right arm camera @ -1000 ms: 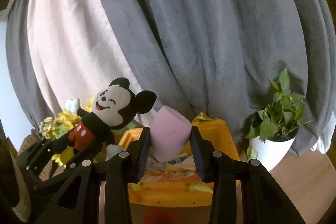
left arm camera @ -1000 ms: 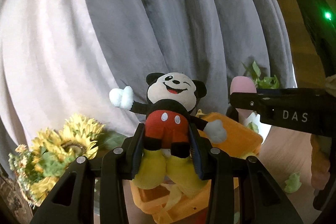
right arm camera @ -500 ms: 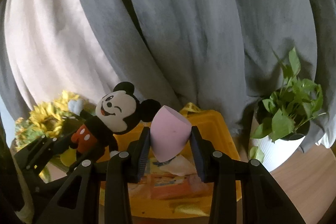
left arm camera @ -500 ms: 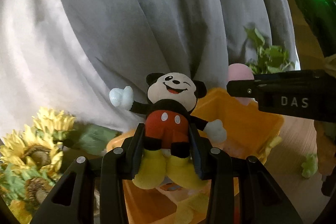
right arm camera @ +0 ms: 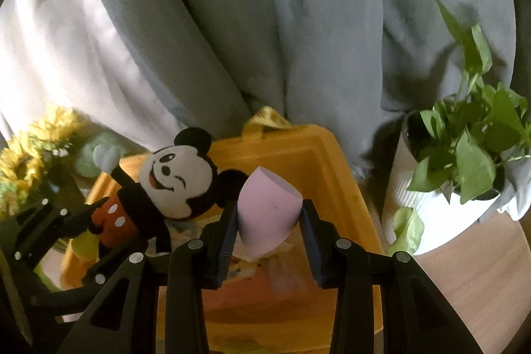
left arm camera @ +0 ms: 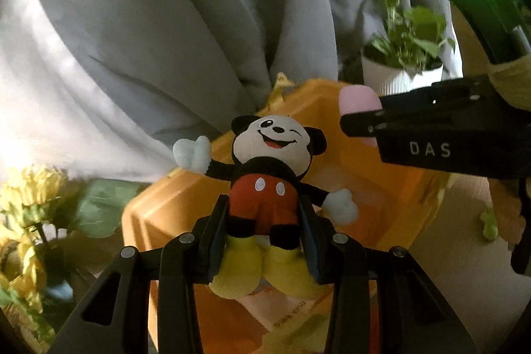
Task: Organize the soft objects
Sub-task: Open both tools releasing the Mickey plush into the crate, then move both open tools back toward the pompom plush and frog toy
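Mouse plush clamped in left tongs, pink sponge in right tongs marked "DAS".

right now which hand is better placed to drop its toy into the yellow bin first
Right, marginally. The right gripper holds the pink sponge squarely over the yellow bin; the left gripper carries the mouse plush nearer the bin's left edge.

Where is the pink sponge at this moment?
The pink sponge sits clamped in the right gripper, centre of the right wrist view, above the open yellow bin, with the mouse plush to its left.
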Demonstrator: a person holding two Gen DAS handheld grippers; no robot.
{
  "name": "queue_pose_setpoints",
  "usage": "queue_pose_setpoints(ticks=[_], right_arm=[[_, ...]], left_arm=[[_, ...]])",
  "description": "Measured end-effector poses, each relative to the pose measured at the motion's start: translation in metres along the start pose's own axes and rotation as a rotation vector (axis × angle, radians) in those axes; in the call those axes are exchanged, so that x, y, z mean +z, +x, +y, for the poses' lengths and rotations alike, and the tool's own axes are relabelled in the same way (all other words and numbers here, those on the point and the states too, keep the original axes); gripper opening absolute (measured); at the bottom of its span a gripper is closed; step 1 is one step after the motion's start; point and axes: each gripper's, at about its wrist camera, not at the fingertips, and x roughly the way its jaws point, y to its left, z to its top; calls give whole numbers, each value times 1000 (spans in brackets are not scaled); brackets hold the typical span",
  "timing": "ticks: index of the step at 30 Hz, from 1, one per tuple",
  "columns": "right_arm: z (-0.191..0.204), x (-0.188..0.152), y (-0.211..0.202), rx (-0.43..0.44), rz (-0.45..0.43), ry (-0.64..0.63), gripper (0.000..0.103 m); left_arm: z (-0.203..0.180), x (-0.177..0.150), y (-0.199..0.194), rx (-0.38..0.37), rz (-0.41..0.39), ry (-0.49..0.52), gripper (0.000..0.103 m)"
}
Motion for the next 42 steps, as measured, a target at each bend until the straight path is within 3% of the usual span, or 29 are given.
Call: queue_pose_setpoints(ticks=[9, 12, 15, 19, 25, 42], right_arm=[[0, 0, 15, -7, 47, -15, 39], [1, 3, 16, -7, 44, -16, 40], [1, 4, 15, -12, 37, -18, 52], [2, 3, 12, -15, 30, -22, 53], [1, 2, -3, -14, 9, -22, 53], [0, -13, -87, 3, -87, -31, 53]], left_arm=[[6, 3, 14, -29, 57, 11, 44], [8, 5, 15, -10, 55, 5, 60], [11, 4, 12, -2, 47, -19, 63], [16, 2, 5, 22, 37, -78, 65], [25, -1, -17, 43, 15, -190, 65], [5, -5, -103, 123, -100, -357, 71]])
